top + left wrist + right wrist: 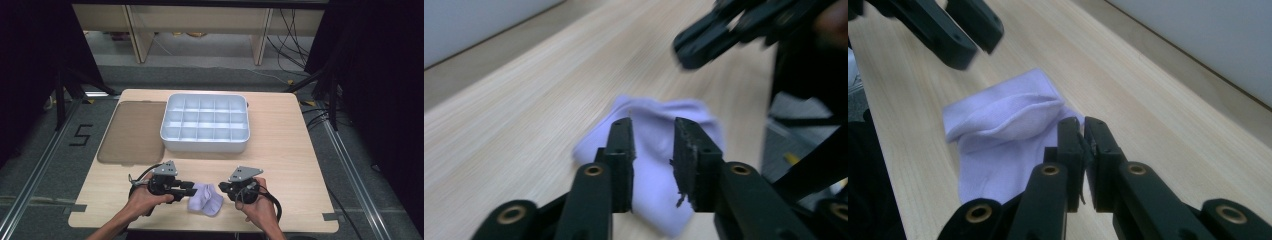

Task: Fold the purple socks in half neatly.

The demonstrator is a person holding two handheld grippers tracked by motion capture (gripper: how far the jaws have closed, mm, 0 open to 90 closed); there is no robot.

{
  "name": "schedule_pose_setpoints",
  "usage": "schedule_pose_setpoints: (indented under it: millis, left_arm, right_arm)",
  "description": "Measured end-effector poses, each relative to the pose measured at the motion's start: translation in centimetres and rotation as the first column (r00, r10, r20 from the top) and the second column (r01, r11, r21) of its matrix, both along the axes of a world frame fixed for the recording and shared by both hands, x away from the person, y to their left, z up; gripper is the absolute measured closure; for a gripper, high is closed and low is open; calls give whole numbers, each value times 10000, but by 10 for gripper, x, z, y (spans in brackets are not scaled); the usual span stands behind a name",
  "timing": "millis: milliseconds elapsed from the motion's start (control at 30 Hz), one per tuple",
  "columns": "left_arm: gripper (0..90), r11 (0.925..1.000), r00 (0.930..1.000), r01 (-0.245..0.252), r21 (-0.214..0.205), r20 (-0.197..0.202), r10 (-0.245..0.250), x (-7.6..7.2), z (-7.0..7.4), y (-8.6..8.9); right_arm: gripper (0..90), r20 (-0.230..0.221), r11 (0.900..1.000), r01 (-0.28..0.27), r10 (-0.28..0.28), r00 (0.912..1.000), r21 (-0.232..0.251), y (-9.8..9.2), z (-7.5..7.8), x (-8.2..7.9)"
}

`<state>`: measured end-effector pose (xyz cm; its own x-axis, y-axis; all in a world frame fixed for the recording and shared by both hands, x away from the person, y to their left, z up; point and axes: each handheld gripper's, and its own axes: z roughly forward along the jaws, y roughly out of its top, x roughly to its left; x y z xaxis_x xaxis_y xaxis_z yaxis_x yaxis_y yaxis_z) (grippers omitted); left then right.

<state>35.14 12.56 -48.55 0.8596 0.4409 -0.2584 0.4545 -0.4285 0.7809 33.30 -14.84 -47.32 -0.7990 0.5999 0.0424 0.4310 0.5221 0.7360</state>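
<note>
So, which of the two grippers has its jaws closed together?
The right gripper: its jaws almost touch, with nothing between them. The left gripper shows a clear gap over the lilac sock.

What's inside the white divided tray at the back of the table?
The white tray shows bare compartments in the high view. The floors of the nearest row are partly hidden by its front wall.

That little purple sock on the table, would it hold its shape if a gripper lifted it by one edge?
Probably not. The sock lies folded and creased, so it would likely droop. It looks thin and light, so a push would probably bunch it up rather than slide it across the wooden table.
</note>
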Motion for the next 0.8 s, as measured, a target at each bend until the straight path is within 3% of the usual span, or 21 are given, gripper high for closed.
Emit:
schedule_pose_setpoints:
  millis: [67, 100, 167, 233, 267, 300, 333, 467, 533, 567, 600, 700, 800]
  left_arm:
    - [750, 9970, 9994, 138, 762, 307, -162, 1, -7, -3]
    - [768, 9961, 9995, 141, 875, 272, -166, -1, -11, -6]
    - [796, 9884, 9978, 395, 1468, 467, -468, -2, -16, -11]
    - [814, 9840, 9971, 509, 1705, 465, -596, -6, -20, -15]
    - [822, 9826, 9966, 607, 1754, 435, -693, -8, -22, -17]
    - [831, 9823, 9966, 609, 1773, 439, -697, -10, -23, -18]
    - [836, 9847, 9981, 525, 1662, 215, -569, -13, -23, -19]
    - [846, 9839, 9978, 564, 1694, 242, -614, -22, -23, -23]
    - [846, 9834, 9974, 585, 1719, 309, -647, -24, -23, -25]
    - [846, 9806, 9966, 600, 1868, 442, -694, -23, -23, -24]
    - [845, 9848, 9984, 469, 1672, 219, -513, -24, -23, -25]
    - [844, 9854, 9980, 518, 1623, 267, -568, -23, -23, -25]
    - [843, 9862, 9982, 490, 1583, 259, -537, -23, -24, -24]
  right_arm:
    - [861, 16, 10000, -2, 2, 10000, -51, -1, 1, 0]
    - [861, -149, 9999, 101, -102, 9998, -41, 0, 1, -1]
    - [861, -61, 10000, -6, 7, 10000, 31, 0, -1, 0]
    - [862, 71, 10000, -32, 32, 10000, 3, 1, 0, 0]
    - [864, 96, 9998, -183, 183, 9998, -4, 1, 1, 0]
    - [865, -92, 10000, 21, -21, 10000, 55, 2, 2, -2]
    - [865, 55, 10000, -2, 1, 10000, 55, 3, 3, -3]
    - [867, -198, 9990, -216, 224, 9996, 388, 5, 4, -3]
    - [871, -109, 9981, -251, 257, 9996, 569, 8, 5, -5]
    - [873, -170, 9973, -369, 381, 9991, 641, 10, 7, -6]
    - [875, -84, 9962, -456, 464, 9989, 736, 13, 9, -8]
    - [877, -52, 9928, -919, 926, 9957, 769, 25, 12, -14]
    - [879, -357, 9895, -1307, 1330, 9905, 617, 36, 8, -17]
